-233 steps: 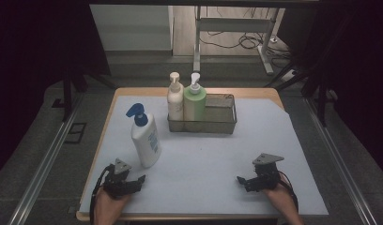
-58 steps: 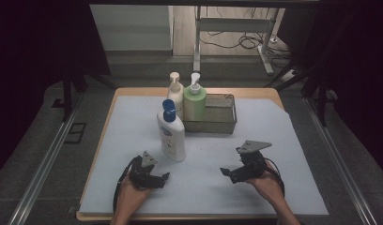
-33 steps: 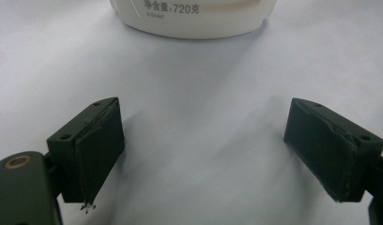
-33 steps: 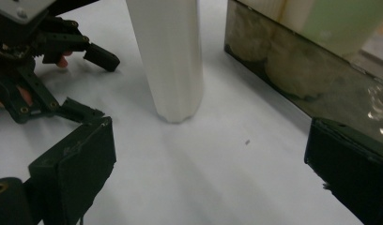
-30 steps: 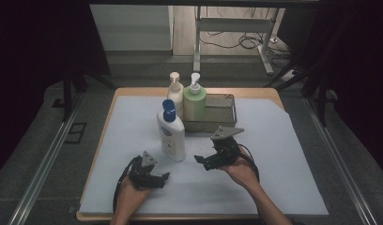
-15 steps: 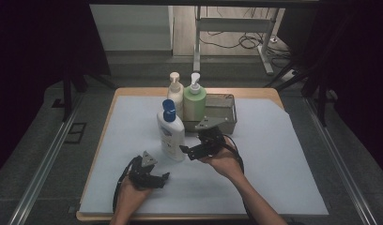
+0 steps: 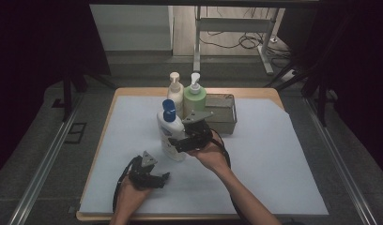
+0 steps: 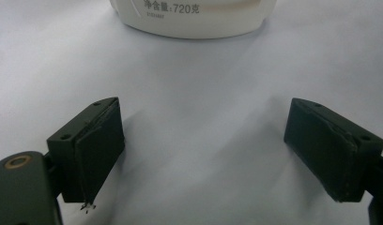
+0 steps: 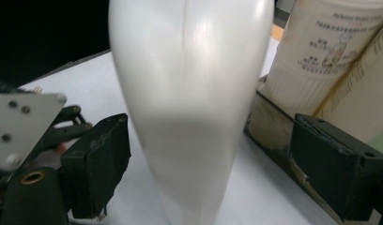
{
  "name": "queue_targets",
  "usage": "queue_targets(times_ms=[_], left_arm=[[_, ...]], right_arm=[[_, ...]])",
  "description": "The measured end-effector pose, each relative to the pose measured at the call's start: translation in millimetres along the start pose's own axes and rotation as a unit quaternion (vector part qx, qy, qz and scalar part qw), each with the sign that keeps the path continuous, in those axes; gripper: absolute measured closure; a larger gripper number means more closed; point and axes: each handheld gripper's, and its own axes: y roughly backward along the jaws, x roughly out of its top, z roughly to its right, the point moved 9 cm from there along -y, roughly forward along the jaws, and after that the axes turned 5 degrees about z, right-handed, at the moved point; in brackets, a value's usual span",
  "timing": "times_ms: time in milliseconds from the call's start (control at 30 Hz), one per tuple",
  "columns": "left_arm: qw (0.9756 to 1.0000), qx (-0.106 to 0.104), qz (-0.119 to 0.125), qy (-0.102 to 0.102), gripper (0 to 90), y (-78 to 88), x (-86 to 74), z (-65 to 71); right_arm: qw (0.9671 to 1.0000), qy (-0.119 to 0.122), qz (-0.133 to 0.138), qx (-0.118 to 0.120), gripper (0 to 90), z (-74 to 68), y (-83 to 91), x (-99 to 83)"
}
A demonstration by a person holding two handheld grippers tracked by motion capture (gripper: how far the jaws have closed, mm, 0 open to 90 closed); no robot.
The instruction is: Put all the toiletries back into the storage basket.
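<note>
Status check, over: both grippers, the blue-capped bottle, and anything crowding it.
Right gripper closing around white bottle, pads not touching. Left gripper open, empty. Wire basket with two bottles close behind.

Left gripper (image 7: 164, 177) resting low near the table edge, jaws spread wide, right gripper (image 7: 173, 144) extended forward on an outstretched forearm, jaws just closing, still apart

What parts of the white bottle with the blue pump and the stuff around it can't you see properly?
- White bottle: the right gripper covers its lower side in the high view; its pump is cut off at the top of the right gripper view.
- Label text: too small in the high view.
- Its base: the rest is cut off by the top edge of the left gripper view.
- Metal basket: the inside is too dark in the high view.
</note>
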Motion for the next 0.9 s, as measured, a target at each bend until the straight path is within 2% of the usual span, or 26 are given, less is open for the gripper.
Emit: queue_targets(times_ms=[267,533,633,733,900], left_arm=[[1.0,0.0,0.0,0.0,12.2,0.0,-0.1,0.0],[1.0,0.0,0.002,0.002,12.2,-0.4,0.2,0.3],[1.0,0.0,0.0,0.0,12.2,-0.1,0.0,-0.1],[1.0,0.0,0.0,0.0,12.2,-0.1,0.0,-0.1],[1.0,0.0,0.002,0.003,12.2,-0.4,0.3,0.4]], right_arm=[[0.9999,0.011,-0.004,-0.012,17.2,-4.4,-17.0,5.3],[0.9998,0.011,-0.003,-0.014,27.4,-8.0,-29.1,5.9],[0.9998,0.014,0.004,-0.017,36.4,-8.3,-29.8,7.4],[0.9997,0.02,-0.002,-0.014,37.9,-9.6,-29.6,7.0],[0.9999,0.011,-0.002,-0.012,39.5,-10.0,-27.0,6.6]])
